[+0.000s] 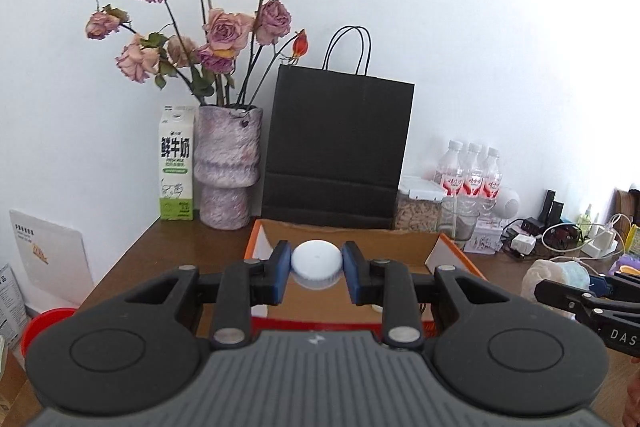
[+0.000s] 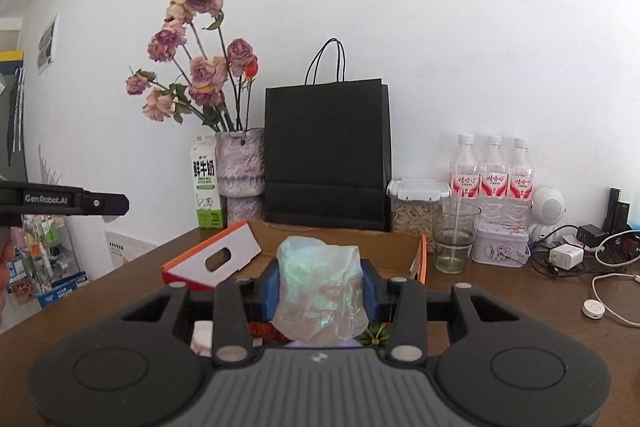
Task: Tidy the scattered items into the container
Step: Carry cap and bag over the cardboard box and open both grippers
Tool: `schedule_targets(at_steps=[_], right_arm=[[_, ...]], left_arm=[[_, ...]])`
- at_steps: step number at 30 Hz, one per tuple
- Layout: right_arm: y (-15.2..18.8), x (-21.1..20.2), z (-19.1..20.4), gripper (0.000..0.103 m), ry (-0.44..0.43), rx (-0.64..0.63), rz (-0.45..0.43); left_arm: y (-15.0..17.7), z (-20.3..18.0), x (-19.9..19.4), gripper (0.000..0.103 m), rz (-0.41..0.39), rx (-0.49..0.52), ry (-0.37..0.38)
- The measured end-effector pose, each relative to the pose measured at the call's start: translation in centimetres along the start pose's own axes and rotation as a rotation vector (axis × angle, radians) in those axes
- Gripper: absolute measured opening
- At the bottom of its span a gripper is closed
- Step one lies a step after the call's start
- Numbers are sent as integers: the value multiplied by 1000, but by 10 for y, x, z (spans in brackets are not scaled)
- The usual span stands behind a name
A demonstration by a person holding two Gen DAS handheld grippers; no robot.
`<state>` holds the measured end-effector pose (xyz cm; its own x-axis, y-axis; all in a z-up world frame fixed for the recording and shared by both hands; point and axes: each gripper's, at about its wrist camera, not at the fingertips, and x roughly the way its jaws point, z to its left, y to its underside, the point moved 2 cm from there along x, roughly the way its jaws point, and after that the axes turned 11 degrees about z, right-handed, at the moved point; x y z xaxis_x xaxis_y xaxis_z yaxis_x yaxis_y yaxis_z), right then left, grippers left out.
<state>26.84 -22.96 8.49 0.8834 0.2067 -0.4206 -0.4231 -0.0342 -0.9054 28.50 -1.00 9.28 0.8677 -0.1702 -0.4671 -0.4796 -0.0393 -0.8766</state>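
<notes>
My left gripper (image 1: pixel 317 267) is shut on a small white round lidded jar (image 1: pixel 317 259), held above the open cardboard box (image 1: pixel 460 251) with orange sides. My right gripper (image 2: pixel 320 285) is shut on a crumpled iridescent translucent bag (image 2: pixel 320 291), raised in front of the same box (image 2: pixel 420 255). In the left wrist view the right gripper (image 1: pixel 588 291) shows at the right edge with the pale bag (image 1: pixel 560 277) in it. The left gripper's arm (image 2: pixel 64 203) juts in at the left of the right wrist view. Inside the box, small items lie partly hidden behind the grippers.
Along the white wall stand a milk carton (image 1: pixel 176 167), a vase of dried roses (image 1: pixel 228 167), a black paper bag (image 1: pixel 336 147), a lidded food jar (image 2: pixel 416 207), a glass (image 2: pixel 456 239), three water bottles (image 2: pixel 492 171) and a tin (image 2: pixel 500 247). Chargers and cables (image 2: pixel 592 251) lie at right.
</notes>
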Motion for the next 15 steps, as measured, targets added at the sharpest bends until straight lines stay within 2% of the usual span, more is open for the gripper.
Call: schedule_targets(at_steps=[6, 10, 15], right_arm=[[-31, 55, -18, 39, -8, 48, -18], [-39, 96, -21, 39, 2, 37, 24], [-34, 133, -22, 39, 12, 17, 93]], left_arm=[[-26, -9, 55, 29, -17, -10, 41], [-33, -4, 95, 29, -4, -26, 55], [-27, 4, 138, 29, 115, -31, 63]])
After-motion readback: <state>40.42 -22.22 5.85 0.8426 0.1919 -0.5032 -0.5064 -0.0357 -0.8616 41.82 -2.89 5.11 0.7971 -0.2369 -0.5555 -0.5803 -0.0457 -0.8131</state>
